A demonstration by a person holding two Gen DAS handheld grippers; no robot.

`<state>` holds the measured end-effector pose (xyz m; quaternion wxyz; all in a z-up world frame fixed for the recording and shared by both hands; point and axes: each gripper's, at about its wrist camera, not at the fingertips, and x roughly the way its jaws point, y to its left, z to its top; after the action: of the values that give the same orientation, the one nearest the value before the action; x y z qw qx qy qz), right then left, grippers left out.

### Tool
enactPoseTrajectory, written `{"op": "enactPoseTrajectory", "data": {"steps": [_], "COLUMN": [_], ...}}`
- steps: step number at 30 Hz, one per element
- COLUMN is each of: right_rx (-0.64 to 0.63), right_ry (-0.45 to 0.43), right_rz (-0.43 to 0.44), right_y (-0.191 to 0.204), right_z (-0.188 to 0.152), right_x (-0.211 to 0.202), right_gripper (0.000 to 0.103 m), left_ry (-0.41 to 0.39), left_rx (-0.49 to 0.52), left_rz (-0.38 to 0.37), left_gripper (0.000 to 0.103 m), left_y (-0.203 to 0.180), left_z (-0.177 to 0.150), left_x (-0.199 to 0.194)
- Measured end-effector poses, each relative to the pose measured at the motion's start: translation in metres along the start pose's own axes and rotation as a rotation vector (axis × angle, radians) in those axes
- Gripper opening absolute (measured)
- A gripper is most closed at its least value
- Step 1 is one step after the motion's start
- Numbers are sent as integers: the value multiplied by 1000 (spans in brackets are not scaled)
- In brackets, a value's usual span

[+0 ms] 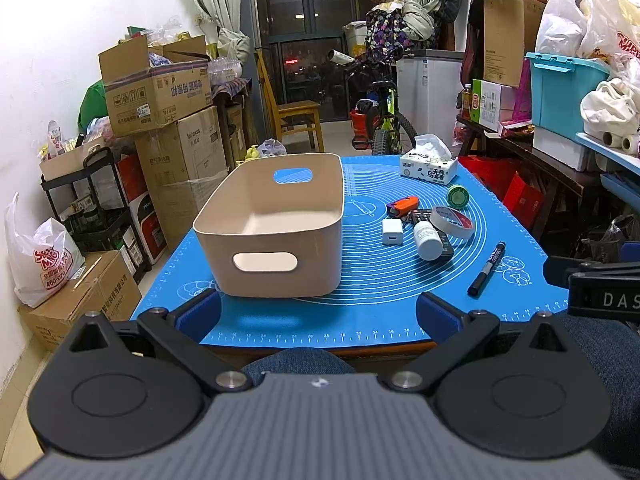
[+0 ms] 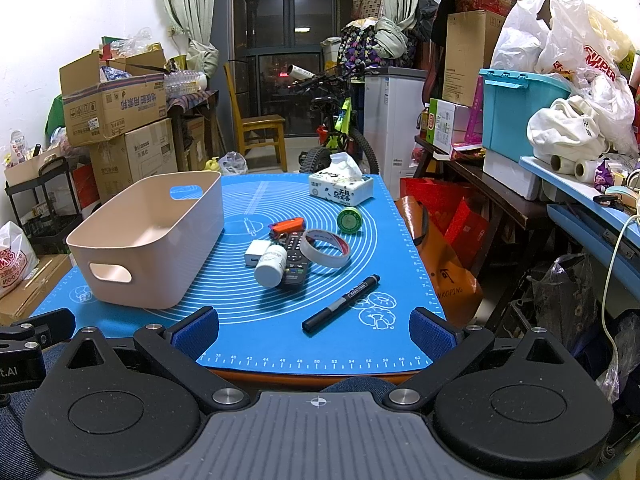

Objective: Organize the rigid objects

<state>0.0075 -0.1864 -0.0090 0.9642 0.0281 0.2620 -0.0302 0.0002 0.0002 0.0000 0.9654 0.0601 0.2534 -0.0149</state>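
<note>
Bright, even indoor light; sharp focus, strong fisheye bending at edges.

The beige bin [image 2: 160,240] looks like smooth matt plastic. It sits on a blue mat [image 2: 280,320] that reads as rubbery silicone with a slight sheen. Right of the bin, the white pill bottle [image 2: 272,266] is glossy plastic and the tape roll [image 2: 326,248] looks papery. The right tool [image 2: 314,330] has blue ribbed pads [image 2: 432,330], matt black plastic arms and shiny metal pins.

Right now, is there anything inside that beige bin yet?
No, the beige bin shows only its bare floor, while the marker, tape roll and pill bottle lie on the blue mat beside it.
</note>
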Motion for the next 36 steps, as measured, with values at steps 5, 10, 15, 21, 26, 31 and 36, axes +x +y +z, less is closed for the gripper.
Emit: {"op": "enactPoseTrajectory", "data": {"steps": [5, 10, 15, 21, 26, 31, 36], "right_rx": [0, 0, 0, 0, 0, 0, 0], "right_ry": [0, 1, 0, 1, 1, 1, 1], "right_rz": [0, 0, 0, 0, 0, 0, 0], "right_y": [0, 0, 0, 0, 0, 0, 0], "right_z": [0, 0, 0, 0, 0, 0, 0], "right_x": [0, 0, 0, 0, 0, 0, 0], "right_gripper": [101, 101, 101, 101, 101, 101, 101], "left_ry": [1, 1, 1, 2, 1, 1, 1], "left_rx": [0, 0, 0, -2, -2, -2, -3], "left_rz": [0, -1, -1, 0, -1, -1, -1], "left_gripper": [102, 102, 102, 102, 102, 102, 102], "left_y": [0, 0, 0, 2, 2, 2, 2], "left_z": [0, 0, 0, -2, -2, -2, -2], "left_x": [0, 0, 0, 2, 2, 2, 2]}}
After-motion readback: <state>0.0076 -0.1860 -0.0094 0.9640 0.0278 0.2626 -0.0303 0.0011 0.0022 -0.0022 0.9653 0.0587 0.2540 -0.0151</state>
